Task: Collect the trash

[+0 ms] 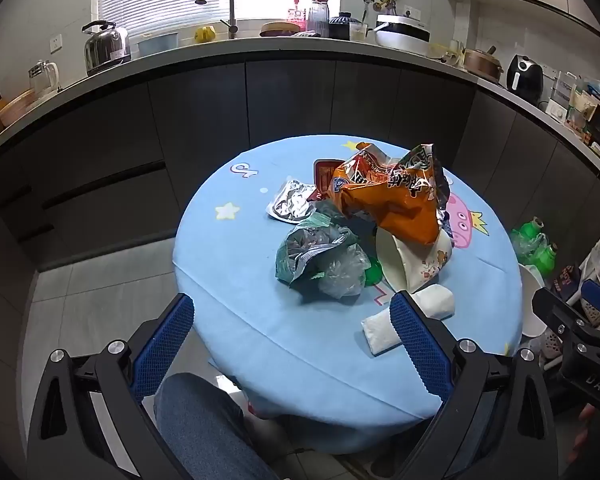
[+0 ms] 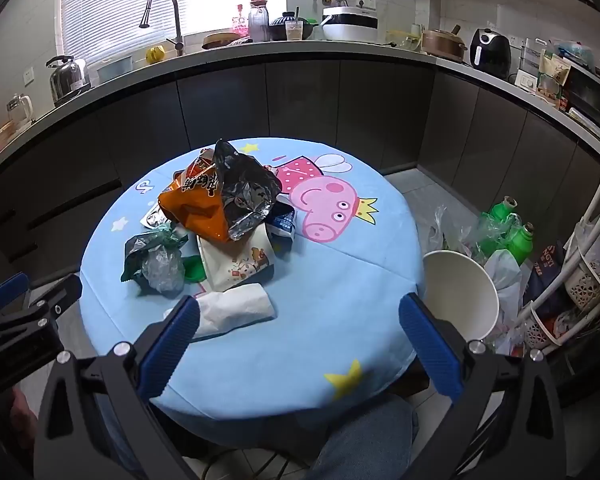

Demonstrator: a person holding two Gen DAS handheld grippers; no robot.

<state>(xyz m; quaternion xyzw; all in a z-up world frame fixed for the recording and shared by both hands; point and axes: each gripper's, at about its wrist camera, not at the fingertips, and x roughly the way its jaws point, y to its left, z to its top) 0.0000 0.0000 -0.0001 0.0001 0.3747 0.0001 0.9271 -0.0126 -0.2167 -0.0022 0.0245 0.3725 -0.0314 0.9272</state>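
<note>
A pile of trash lies on the round blue table (image 1: 236,292) (image 2: 340,292): an orange snack bag (image 1: 392,200) (image 2: 192,208), a green and clear wrapper (image 1: 320,260) (image 2: 156,256), a tipped paper cup (image 1: 412,260) (image 2: 240,264), a silver foil wrapper (image 1: 292,202) and a folded white tissue (image 1: 404,320) (image 2: 236,308). My left gripper (image 1: 292,304) is open and empty, above the table's near edge, short of the pile. My right gripper (image 2: 300,308) is open and empty, just right of the tissue.
A white paper bucket (image 2: 460,292) (image 1: 534,300) stands beside the table on the right, with green bottles (image 2: 508,228) (image 1: 536,244) and plastic bags on the floor behind it. A white rack (image 2: 580,272) is at far right. Dark cabinets and a cluttered counter (image 1: 300,46) lie beyond.
</note>
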